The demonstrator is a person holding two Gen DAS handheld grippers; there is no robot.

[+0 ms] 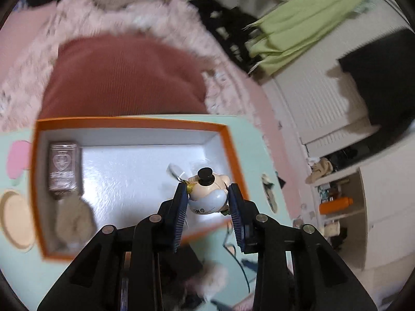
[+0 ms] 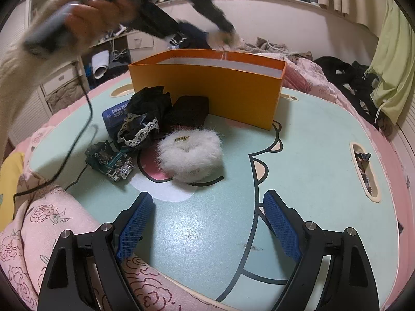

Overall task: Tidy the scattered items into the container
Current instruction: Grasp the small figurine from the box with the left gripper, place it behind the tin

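Note:
My left gripper (image 1: 207,188) is shut on a small pale figurine (image 1: 207,197) with a black top hat and a light-blue belly. It hangs over the near right part of the open orange box (image 1: 129,123). Inside the box lie a brownish wrapped packet (image 1: 63,165) and a beige fluffy piece (image 1: 74,220). My right gripper (image 2: 207,195) stands open and empty low over the mint table (image 2: 298,155). Ahead of it lie a white fluffy scrunchie (image 2: 190,153), black lace cloth (image 2: 145,114), a dark pouch (image 2: 189,111), a blue card (image 2: 114,112) and crumpled foil wrappers (image 2: 111,160), all in front of the orange box (image 2: 207,90).
A person's hand (image 2: 85,13) and pale sleeve, blurred, hold the left gripper above the box's far side. A black cable (image 2: 85,108) trails off the table's left. A slot (image 2: 364,171) at the table's right edge holds wrappers. Pink bedding surrounds the table.

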